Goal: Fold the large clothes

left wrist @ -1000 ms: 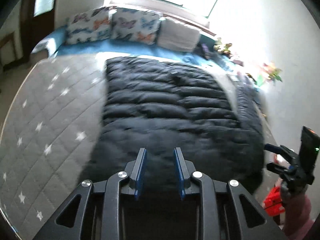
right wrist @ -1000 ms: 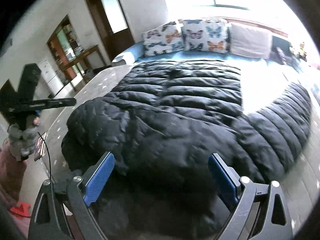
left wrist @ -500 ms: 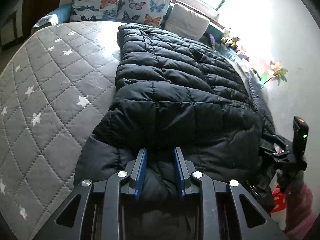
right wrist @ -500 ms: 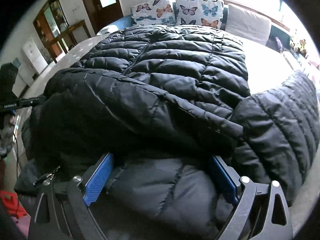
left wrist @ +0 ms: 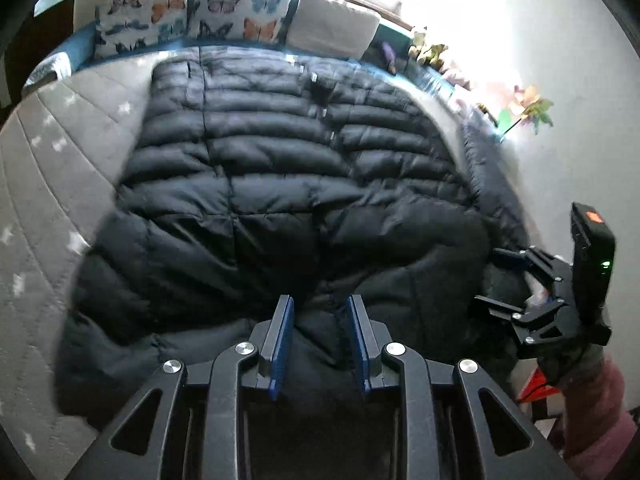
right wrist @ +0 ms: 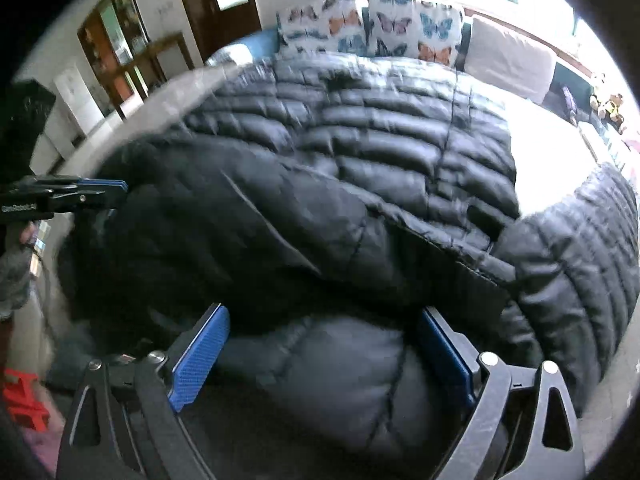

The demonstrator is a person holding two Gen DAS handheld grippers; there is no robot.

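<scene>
A large black quilted down jacket (left wrist: 280,184) lies spread on the bed, its near hem bunched and folded over; it also fills the right wrist view (right wrist: 340,184). My left gripper (left wrist: 320,320) has its jaws narrowly apart with a fold of the jacket's near edge between them. My right gripper (right wrist: 324,344) is wide open with puffy jacket fabric between its blue pads (right wrist: 200,356). It shows at the right of the left wrist view (left wrist: 516,284). One sleeve (right wrist: 580,264) lies off to the right.
The bed has a grey star-quilted cover (left wrist: 44,168). Butterfly pillows (left wrist: 192,12) and a white cushion (left wrist: 332,24) line the far end. A white wall (left wrist: 568,80) runs along the right. A wooden cabinet (right wrist: 120,56) stands at the left.
Both grippers have pulled back and risen slightly from the jacket's near hem. The left jaws stay at the same narrow gap and the right stays wide open. The near hem is more bunched.
</scene>
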